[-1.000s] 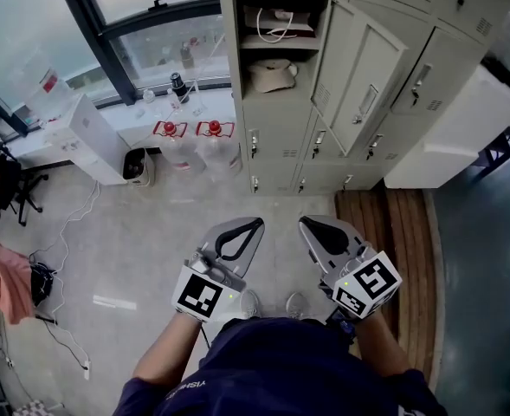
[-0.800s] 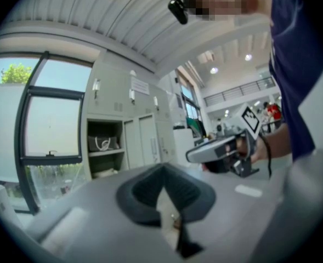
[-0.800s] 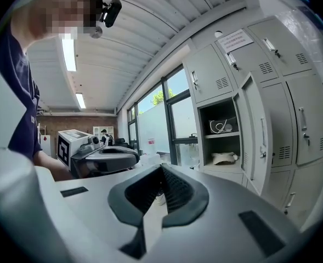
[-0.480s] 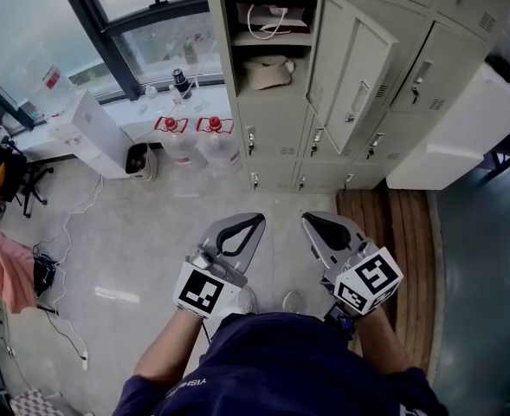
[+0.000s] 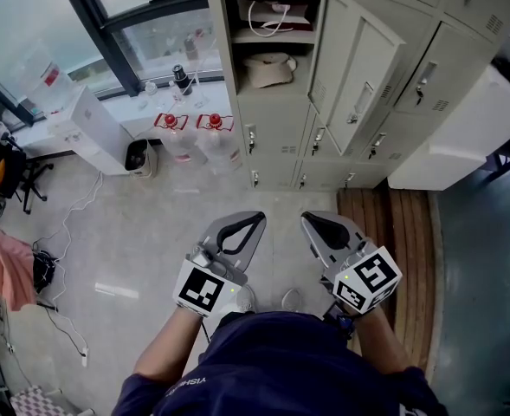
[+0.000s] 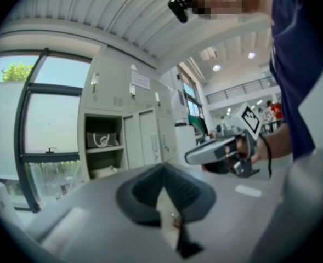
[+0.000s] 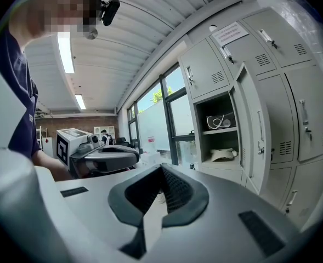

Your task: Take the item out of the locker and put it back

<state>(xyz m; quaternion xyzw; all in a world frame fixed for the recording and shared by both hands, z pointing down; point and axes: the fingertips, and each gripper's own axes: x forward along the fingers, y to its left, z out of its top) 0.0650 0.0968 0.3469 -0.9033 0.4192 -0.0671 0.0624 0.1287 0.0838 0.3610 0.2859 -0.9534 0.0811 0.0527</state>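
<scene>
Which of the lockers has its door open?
The leftmost locker, next to the window. Its door swings out, so you can see a bag and a beige cap inside. The other lockers are shut.

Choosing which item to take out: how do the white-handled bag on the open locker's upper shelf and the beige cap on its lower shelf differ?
The brownish white-handled bag stands upright; the beige cloth cap lies slumped. The bag has looped cord handles; the cap has none. Both sit inside the open grey metal locker.
</scene>
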